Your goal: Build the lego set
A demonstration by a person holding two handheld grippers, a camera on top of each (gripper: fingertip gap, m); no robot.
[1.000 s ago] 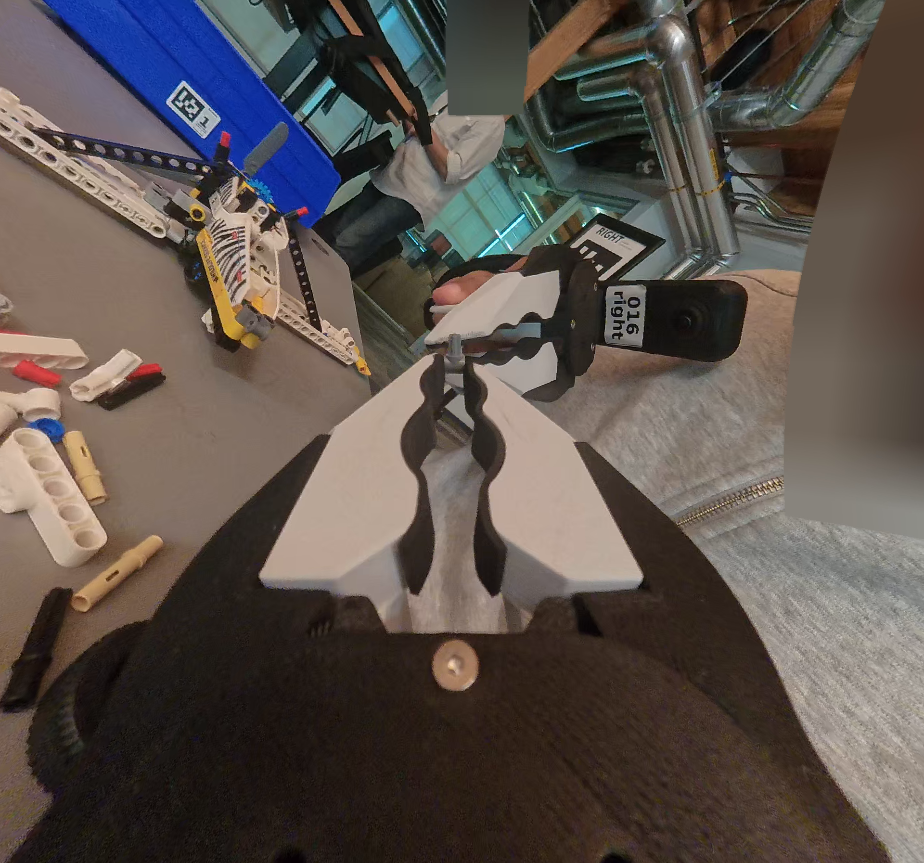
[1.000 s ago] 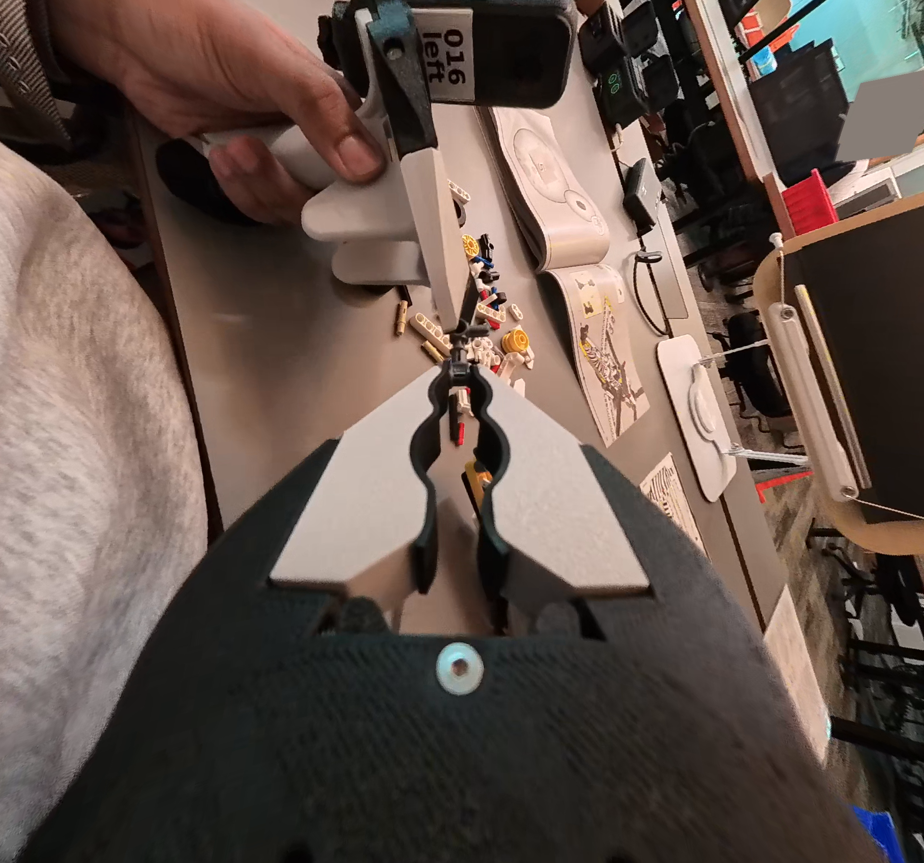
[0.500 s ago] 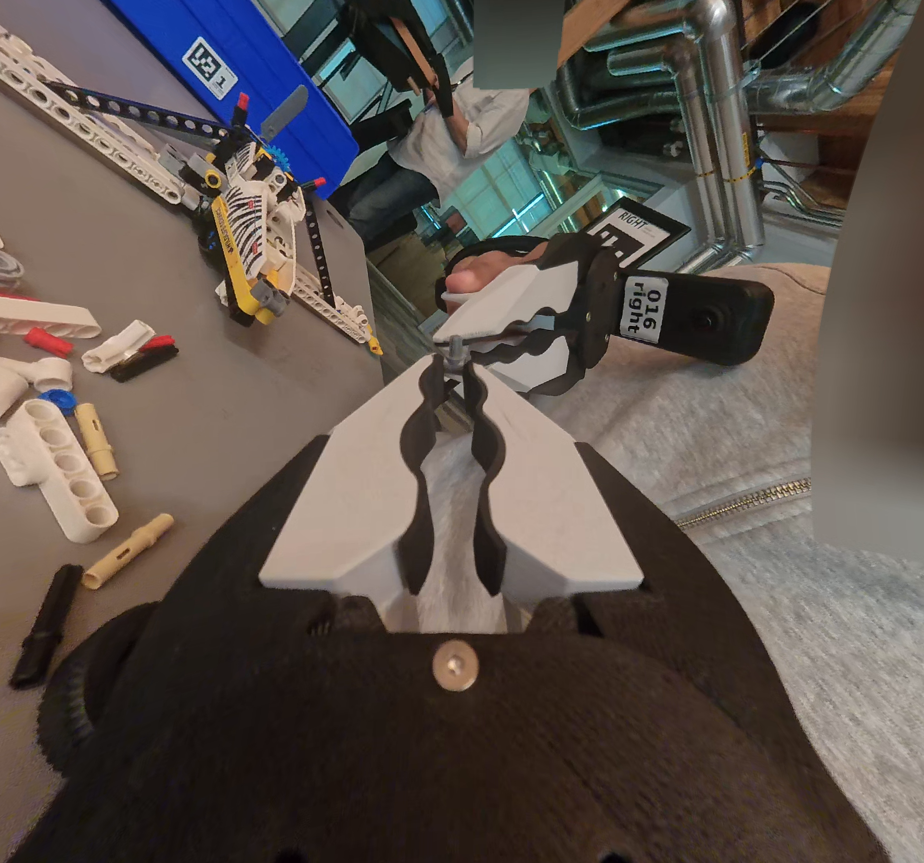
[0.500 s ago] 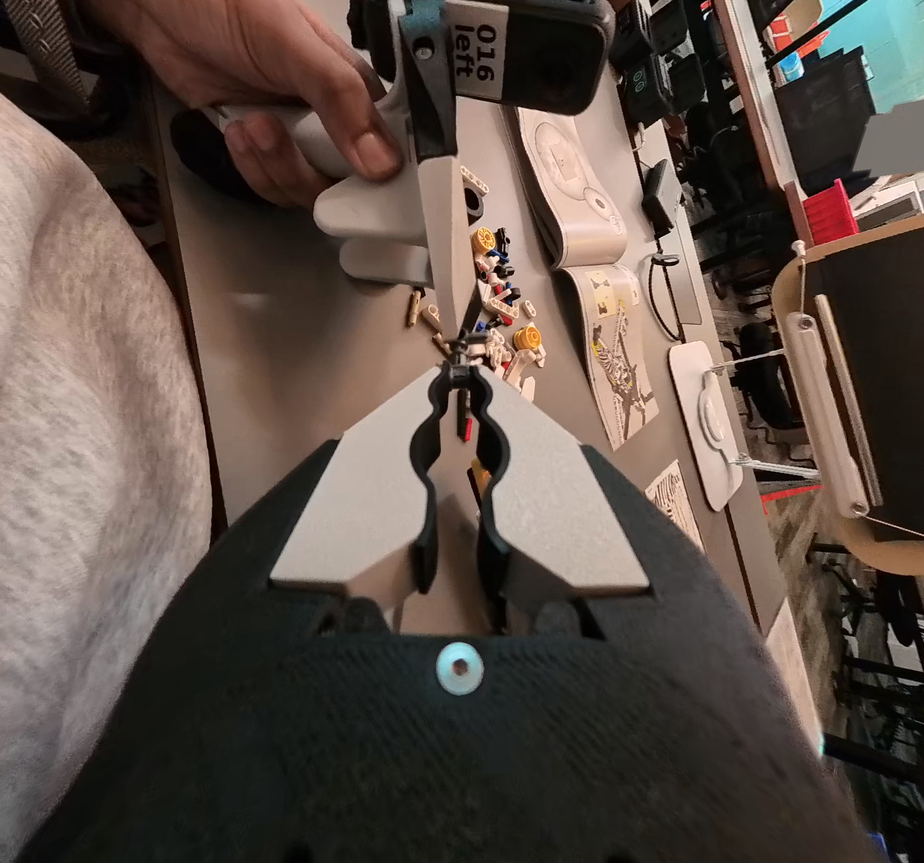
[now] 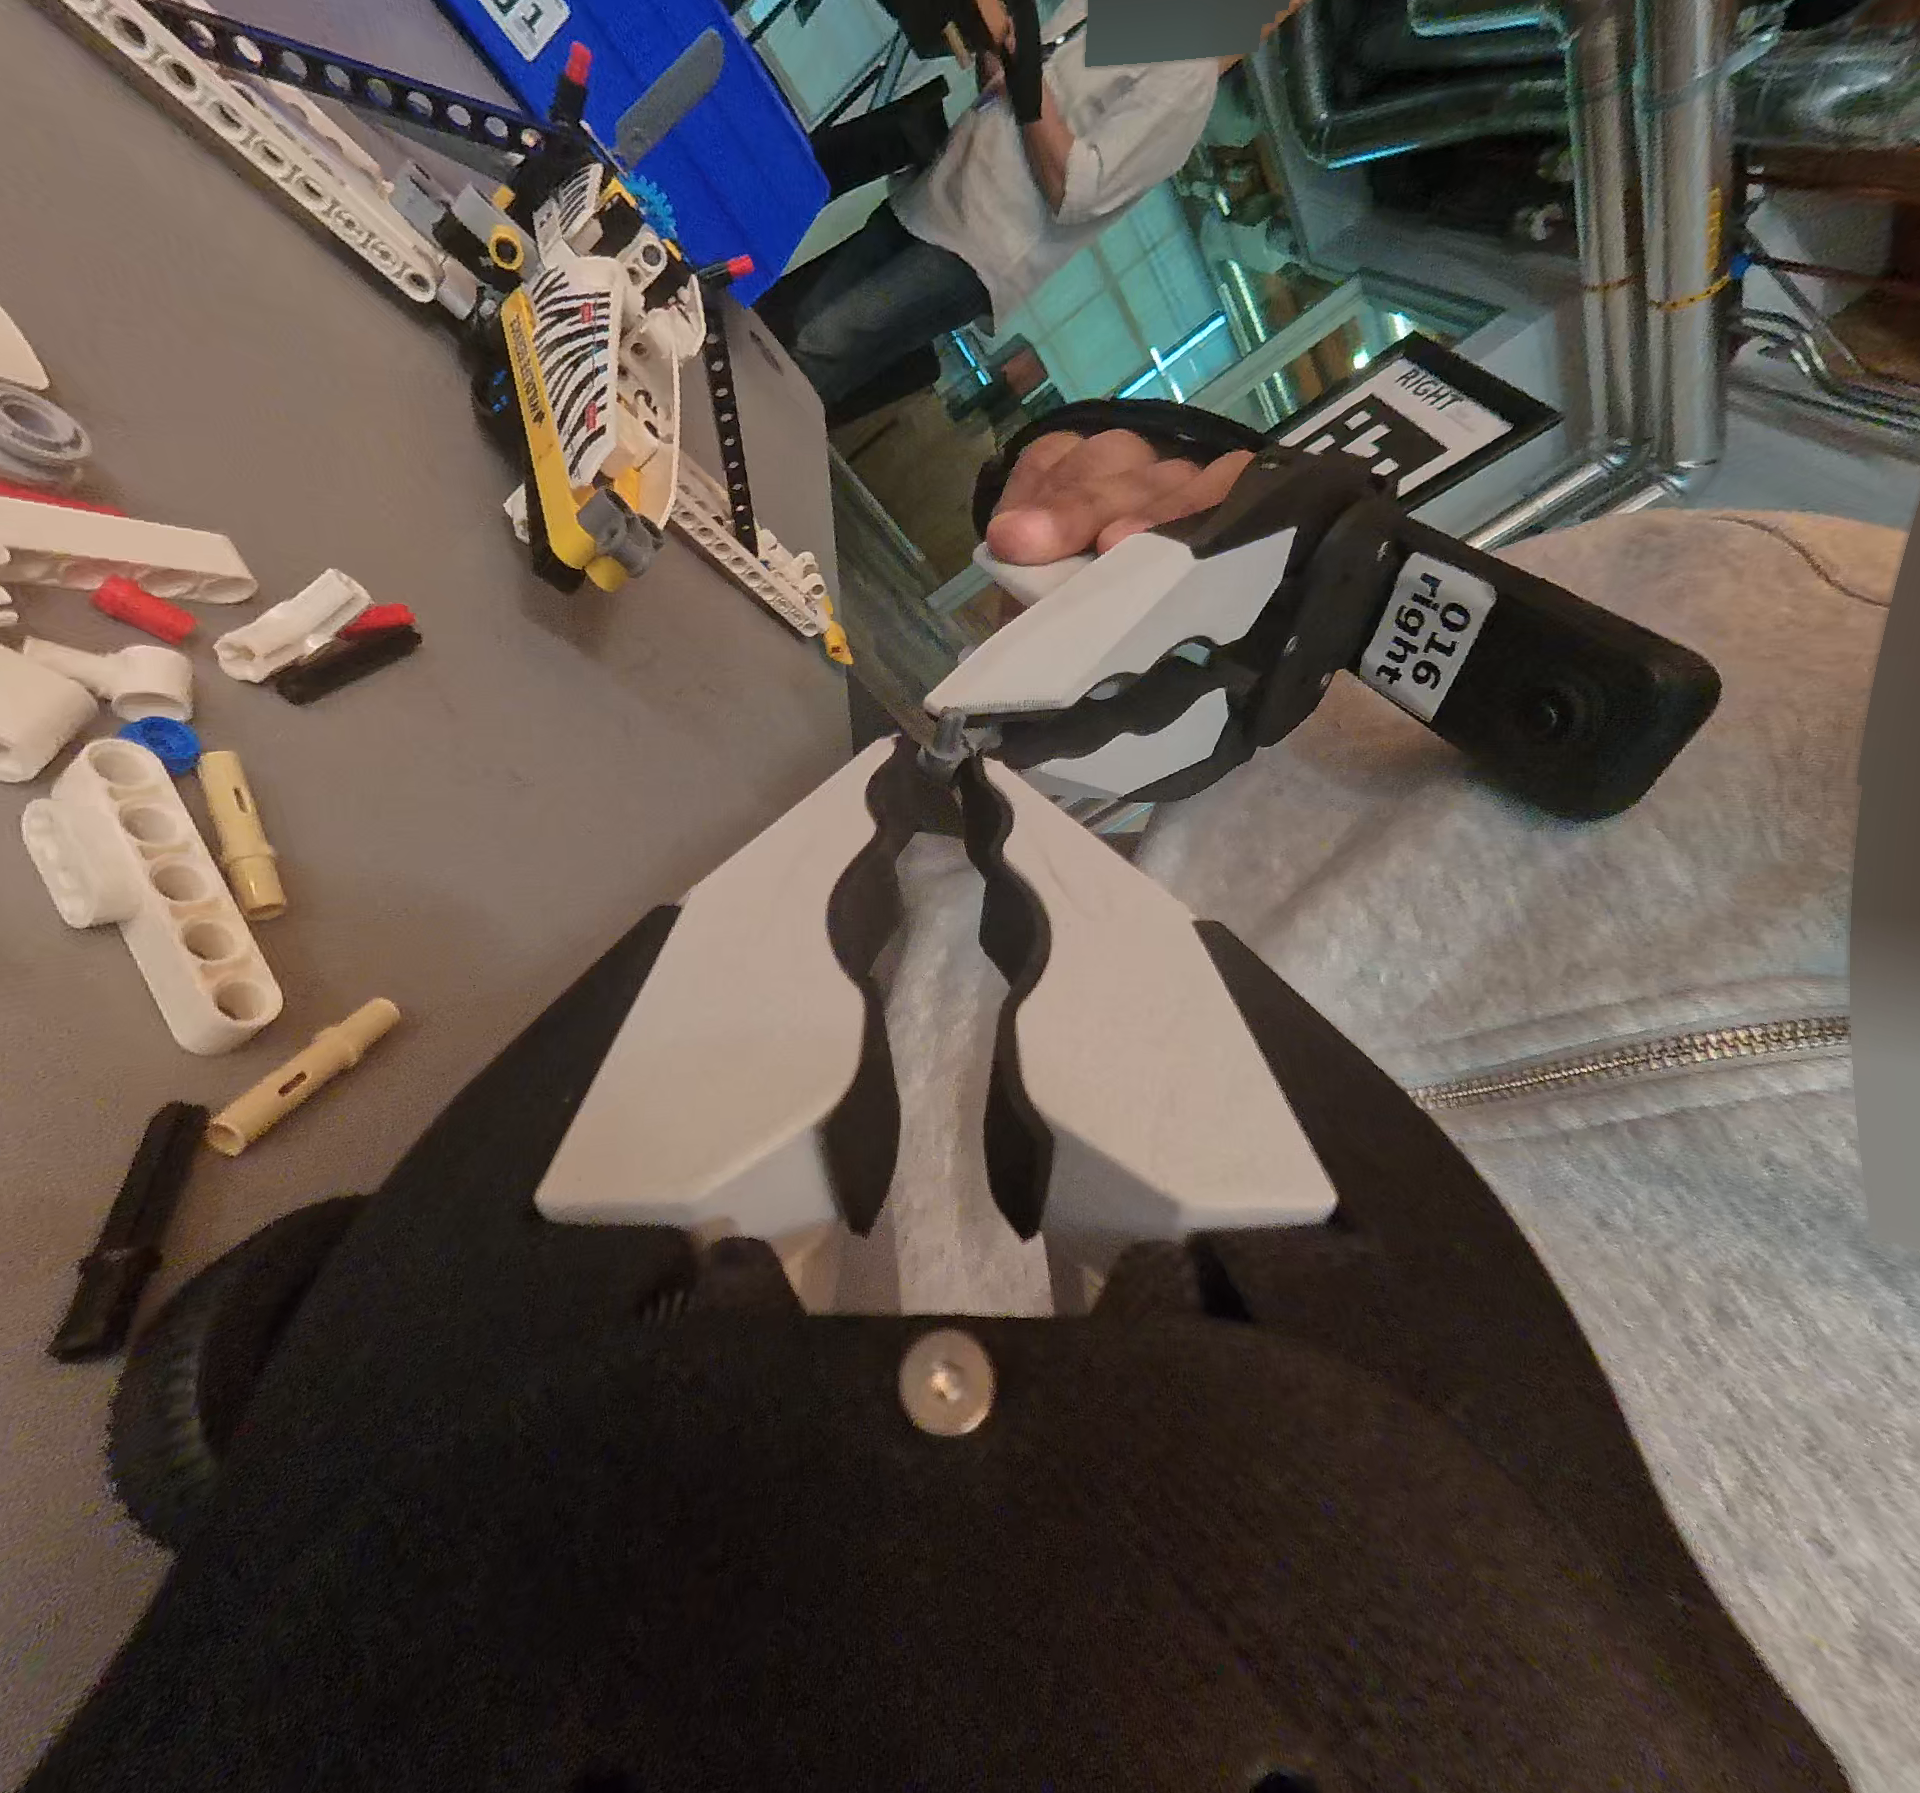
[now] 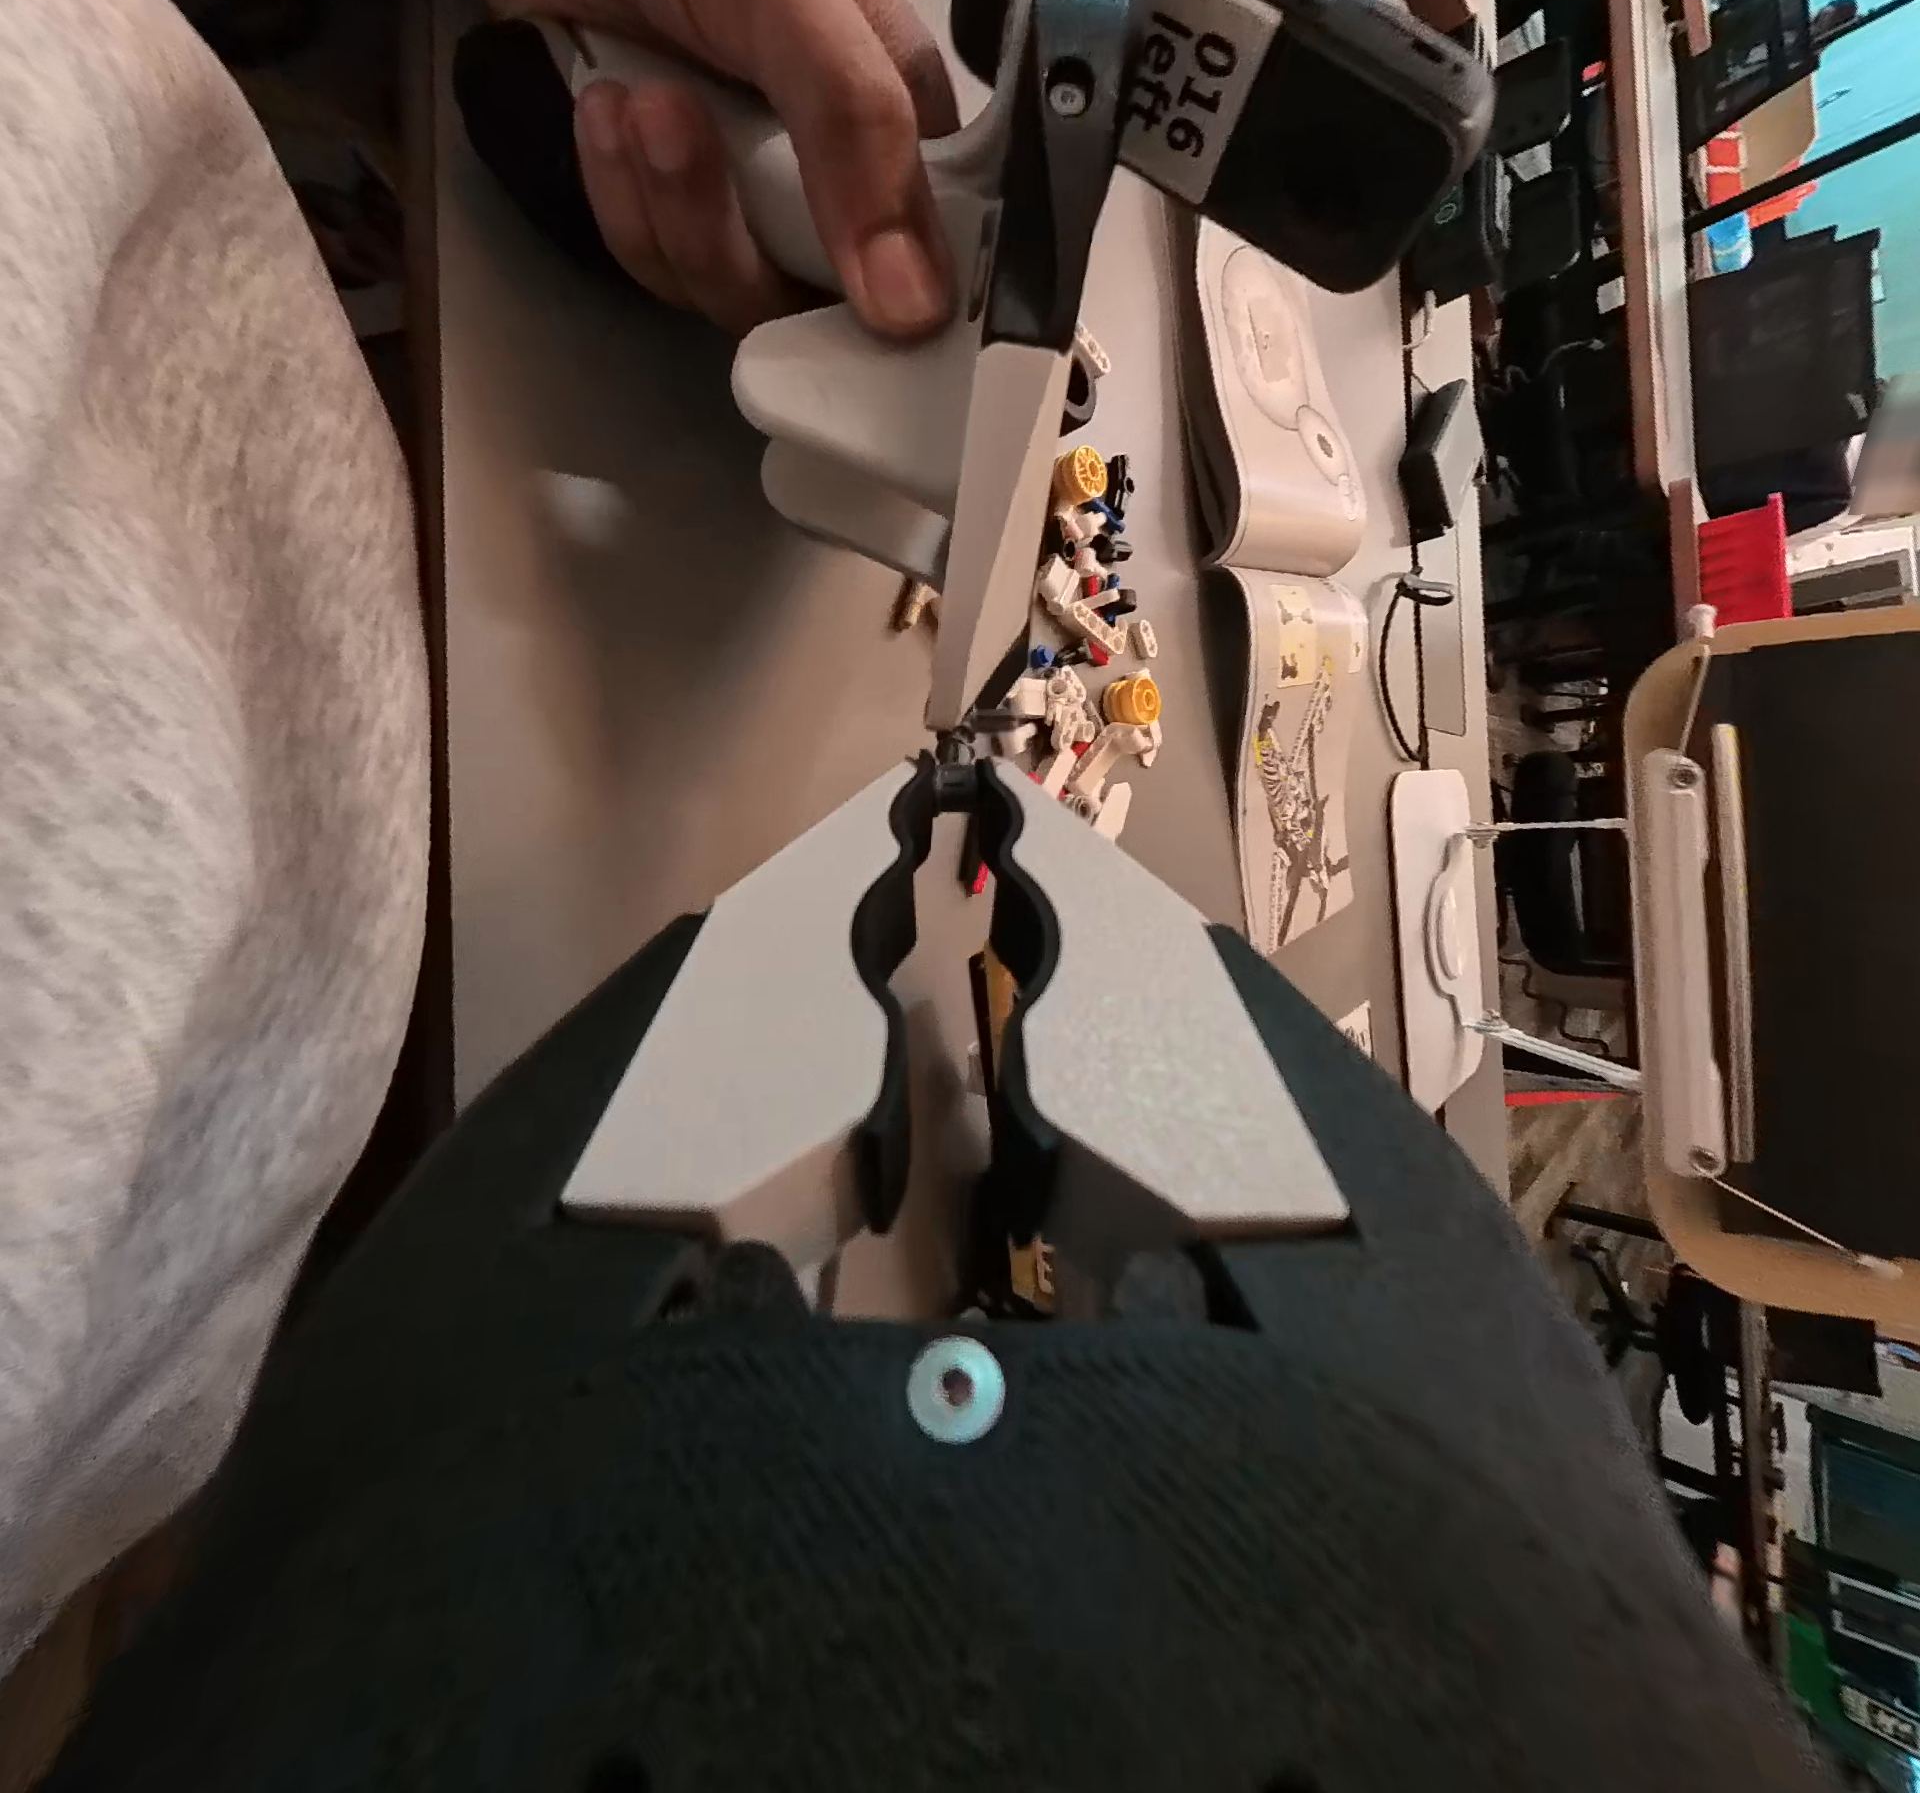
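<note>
Where both tools' tips meet, a small grey piece (image 5: pixel 948 737) sits pinched.

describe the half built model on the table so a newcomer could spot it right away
In the left wrist view, find the blue bin at the far edge of the grey table. Just in front of it lies the half built model. Unlike the loose pieces nearby, it is one assembled cluster with zebra-striped white panels, a yellow edge and long holed beams.

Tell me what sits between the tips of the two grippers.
A small grey lego piece, pinched where the left gripper and right gripper meet tip to tip. The left wrist view shows it best; its exact shape is too small to tell.
</note>
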